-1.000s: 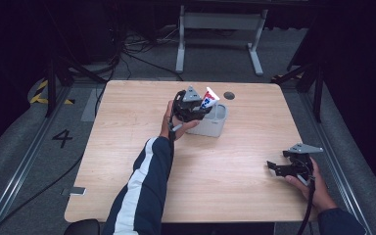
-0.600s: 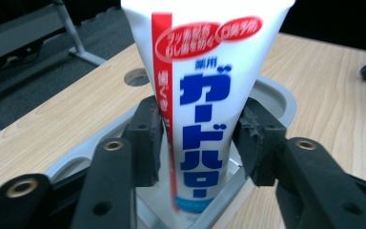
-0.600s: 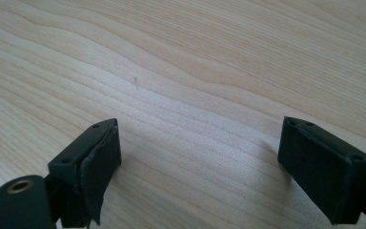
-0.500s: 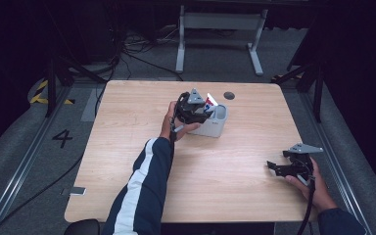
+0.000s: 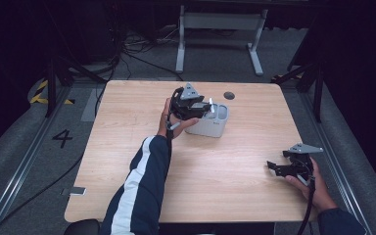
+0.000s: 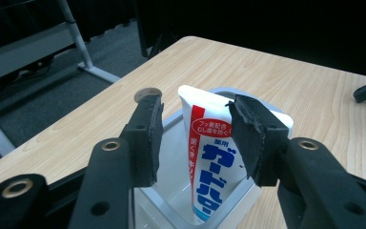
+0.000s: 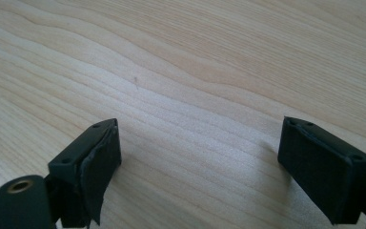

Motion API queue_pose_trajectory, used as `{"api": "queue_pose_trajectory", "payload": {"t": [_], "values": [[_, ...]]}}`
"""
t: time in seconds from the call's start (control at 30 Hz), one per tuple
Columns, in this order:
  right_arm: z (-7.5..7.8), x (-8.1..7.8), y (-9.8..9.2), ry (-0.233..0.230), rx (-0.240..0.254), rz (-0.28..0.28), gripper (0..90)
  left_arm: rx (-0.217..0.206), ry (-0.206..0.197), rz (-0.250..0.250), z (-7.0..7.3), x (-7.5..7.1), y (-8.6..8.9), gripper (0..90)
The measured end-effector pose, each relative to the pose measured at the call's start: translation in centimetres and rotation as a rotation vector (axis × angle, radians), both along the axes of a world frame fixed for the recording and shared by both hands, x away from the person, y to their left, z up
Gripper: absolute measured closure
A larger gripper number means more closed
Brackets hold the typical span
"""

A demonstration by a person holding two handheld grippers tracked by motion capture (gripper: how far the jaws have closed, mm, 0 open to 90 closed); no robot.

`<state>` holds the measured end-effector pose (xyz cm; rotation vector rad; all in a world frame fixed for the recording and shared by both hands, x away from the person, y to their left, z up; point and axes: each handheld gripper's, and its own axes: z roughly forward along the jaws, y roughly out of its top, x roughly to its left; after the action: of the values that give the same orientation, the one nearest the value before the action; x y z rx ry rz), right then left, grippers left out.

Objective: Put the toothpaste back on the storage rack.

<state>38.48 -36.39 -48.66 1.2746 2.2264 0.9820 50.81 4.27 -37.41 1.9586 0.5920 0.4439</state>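
Between left gripper pads, just opened and off it: tube, upright in bin, long axis vertical; right gripper open, empty, well apart over table.

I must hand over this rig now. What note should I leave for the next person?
Left gripper: over the bin, jaws just opened; the tube stands between them, the left pad clear of it, the right at its edge.
Right gripper: open, nothing between the jaws, low over the table at its near right.
Done: the tube stands tilted in the bin.
Left: probably only lift the left gripper away.
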Motion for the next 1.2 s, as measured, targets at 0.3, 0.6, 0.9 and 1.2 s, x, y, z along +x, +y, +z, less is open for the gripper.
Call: {"api": "queue_pose_trajectory", "payload": {"t": [0.3, 0.6, 0.9, 1.2], "values": [[0.0, 0.0, 0.0, 0.0, 0.0, 0.0, 14.8, 0.044, -0.017, 0.003, 0.2, -0.5, 0.4, 49.7], [0.0, 0.0, 0.0, 0.0, 0.0, 0.0, 14.8, 0.073, -0.008, 0.004, 0.3, -1.1, 0.9, 45.3], [0.0, 0.0, 0.0, 0.0, 0.0, 0.0, 14.8, 0.144, -0.055, -0.005, 0.6, -2.7, 1.5, 41.9], [0.0, 0.0, 0.0, 0.0, 0.0, 0.0, 14.8, 0.197, -0.067, -0.009, 0.5, -4.0, 2.9, 39.1]]}}
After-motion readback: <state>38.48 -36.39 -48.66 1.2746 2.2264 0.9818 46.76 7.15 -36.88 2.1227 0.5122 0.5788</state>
